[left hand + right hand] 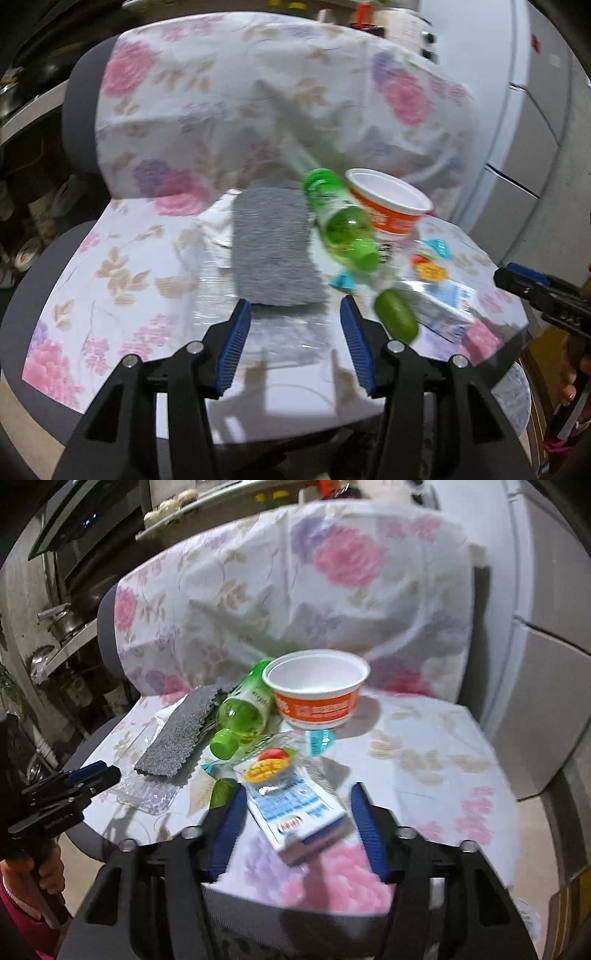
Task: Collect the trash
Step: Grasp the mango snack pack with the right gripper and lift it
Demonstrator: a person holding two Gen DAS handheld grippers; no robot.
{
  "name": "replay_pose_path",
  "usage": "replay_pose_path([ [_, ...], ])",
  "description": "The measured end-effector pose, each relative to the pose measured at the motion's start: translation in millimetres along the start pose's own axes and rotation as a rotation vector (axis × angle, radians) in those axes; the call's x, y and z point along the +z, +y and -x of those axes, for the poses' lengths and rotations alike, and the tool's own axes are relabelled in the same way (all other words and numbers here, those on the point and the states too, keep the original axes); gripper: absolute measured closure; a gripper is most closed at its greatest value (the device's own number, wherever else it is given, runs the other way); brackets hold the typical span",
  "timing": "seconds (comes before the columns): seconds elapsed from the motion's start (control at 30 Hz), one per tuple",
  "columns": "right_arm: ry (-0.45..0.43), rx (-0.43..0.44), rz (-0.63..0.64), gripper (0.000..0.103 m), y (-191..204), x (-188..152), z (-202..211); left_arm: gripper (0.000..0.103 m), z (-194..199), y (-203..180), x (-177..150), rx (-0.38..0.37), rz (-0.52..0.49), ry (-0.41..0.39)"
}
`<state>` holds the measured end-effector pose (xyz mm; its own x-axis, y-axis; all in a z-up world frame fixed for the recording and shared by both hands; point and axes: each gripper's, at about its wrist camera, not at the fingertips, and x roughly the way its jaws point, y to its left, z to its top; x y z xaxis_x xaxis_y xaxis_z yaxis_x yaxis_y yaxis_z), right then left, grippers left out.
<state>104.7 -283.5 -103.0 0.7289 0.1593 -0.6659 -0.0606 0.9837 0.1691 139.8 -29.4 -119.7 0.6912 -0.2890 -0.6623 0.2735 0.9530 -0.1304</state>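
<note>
Trash lies on a chair seat covered with a floral cloth [122, 266]. A green plastic bottle [341, 221] lies on its side next to an orange and white cup [391, 206]. A grey scouring pad [275, 251] rests on a clear plastic wrapper [288, 332]. A white and blue carton [299, 812] and a fruit-print wrapper [271, 762] lie in front. My left gripper [295, 314] is open, just short of the pad. My right gripper [297, 801] is open with the carton between its fingers.
A small green oval object [397, 319] lies beside the carton. The chair's backrest [295, 590] rises behind the trash. Kitchen shelves with pots [62, 624] stand at the left. A grey cabinet [546, 664] stands at the right.
</note>
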Motion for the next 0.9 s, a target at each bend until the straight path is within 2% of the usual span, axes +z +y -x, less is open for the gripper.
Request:
replay_pose_path([
  [0.03,0.013,0.005,0.002,0.065,2.0,1.7,-10.6,0.054,-1.7,3.8,0.3,0.005,0.008,0.002],
  [0.33,0.079,0.079,-0.124,0.064,-9.7,14.8,-67.4,0.054,-20.5,34.9,-2.9,0.043,0.064,0.025],
  [0.47,0.133,0.134,-0.249,0.062,-23.9,20.4,-86.9,0.054,-23.8,39.5,-3.7,0.04,0.07,0.026],
  [0.5,0.135,0.138,-0.258,0.065,-24.4,21.6,-88.4,0.054,-23.7,39.8,-3.4,0.044,0.068,0.024],
  [0.57,0.127,0.127,-0.257,0.083,-21.3,26.0,-87.9,0.054,-23.4,41.9,-3.1,0.048,0.071,0.026],
  [0.7,0.063,0.083,-0.206,0.096,-6.6,37.8,-72.0,0.054,-19.5,44.7,-0.3,0.053,0.08,0.019],
  [0.8,-0.032,0.042,-0.139,0.1,8.9,47.2,-48.8,0.054,-16.2,43.0,2.5,0.051,0.075,0.01],
  [0.9,-0.153,-0.038,-0.054,0.101,22.3,53.6,-18.6,0.054,-13.0,32.7,8.1,0.038,0.053,-0.002],
])
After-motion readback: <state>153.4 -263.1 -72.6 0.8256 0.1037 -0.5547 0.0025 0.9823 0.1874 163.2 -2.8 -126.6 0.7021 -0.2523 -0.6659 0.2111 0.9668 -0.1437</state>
